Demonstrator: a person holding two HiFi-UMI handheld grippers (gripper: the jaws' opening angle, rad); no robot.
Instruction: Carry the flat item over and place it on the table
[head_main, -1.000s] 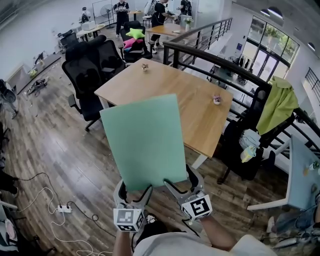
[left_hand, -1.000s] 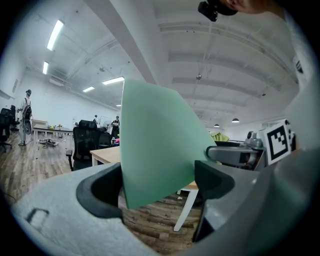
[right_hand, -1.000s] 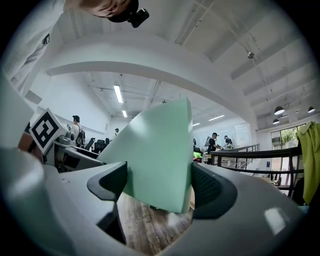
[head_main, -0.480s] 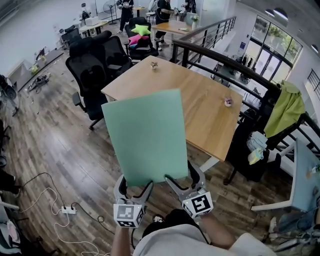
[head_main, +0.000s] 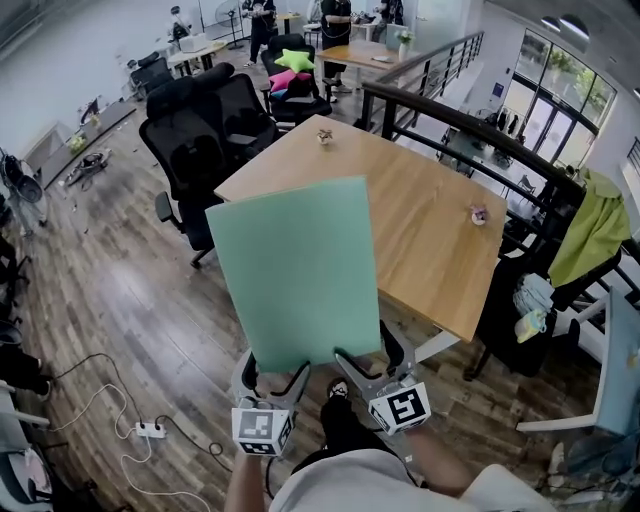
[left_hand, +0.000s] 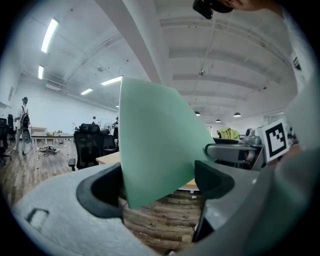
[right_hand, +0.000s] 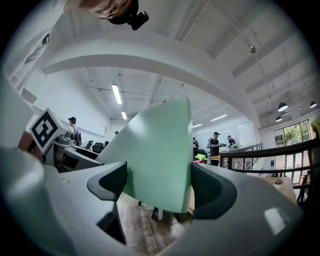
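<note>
A flat mint-green board (head_main: 296, 270) is held out in front of me, tilted up, its far edge overlapping the near corner of the wooden table (head_main: 420, 220). My left gripper (head_main: 276, 376) is shut on the board's near left edge, and my right gripper (head_main: 362, 362) is shut on its near right edge. In the left gripper view the green board (left_hand: 155, 140) stands between the dark jaw pads (left_hand: 100, 192). In the right gripper view the green board (right_hand: 160, 150) fills the gap between the pads (right_hand: 212, 192).
Black office chairs (head_main: 205, 140) stand along the table's left side. Two small objects (head_main: 324, 135) (head_main: 479, 213) sit on the tabletop. A dark railing (head_main: 470, 125) runs behind the table. Cables and a power strip (head_main: 150, 430) lie on the wood floor at left. People stand at far desks (head_main: 335, 20).
I have stepped closer to the table: it and the chairs have shifted nearer and lower in view. Both grippers keep hold of the green board.
</note>
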